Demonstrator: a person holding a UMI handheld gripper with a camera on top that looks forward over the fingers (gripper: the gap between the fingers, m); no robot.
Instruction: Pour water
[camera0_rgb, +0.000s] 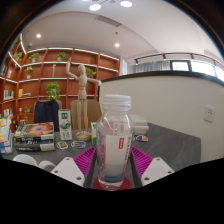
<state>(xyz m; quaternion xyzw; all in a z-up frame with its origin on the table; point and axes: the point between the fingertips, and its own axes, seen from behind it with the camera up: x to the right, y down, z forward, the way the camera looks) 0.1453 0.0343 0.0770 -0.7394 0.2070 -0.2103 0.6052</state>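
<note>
Beyond the claw, room: wooden shelving (55, 65) runs along the far wall, with green plants on its boards and bright round lights in the ceiling above.
Far figure: a pale wooden mannequin (80, 92) stands upright in front of the shelves, beyond the bottle and to its left.
Right side: a white wall panel (185, 100) rises beyond the right finger; windows show above it.
Surface: a grey table (178, 148) stretches out ahead of the fingers, bare on the right side.
Clutter: boxes and packets (35, 138) crowd the table to the left of the claw, with a green carton (65, 124) upright behind them; their labels are too small to read.
Bottle: a clear plastic bottle (114, 140) with a white cap and a red label strip stands upright between the two fingers, close in to the camera.
Claw: the gripper (114, 165) has its white fingers to either side of the bottle, the pink pads (86, 160) facing its walls.
Grip: the pads seem to press the bottle on both sides, though the contact low down is hard to make out.
Bottle's base: hidden between the fingers, so whether it rests on the table cannot be told.
</note>
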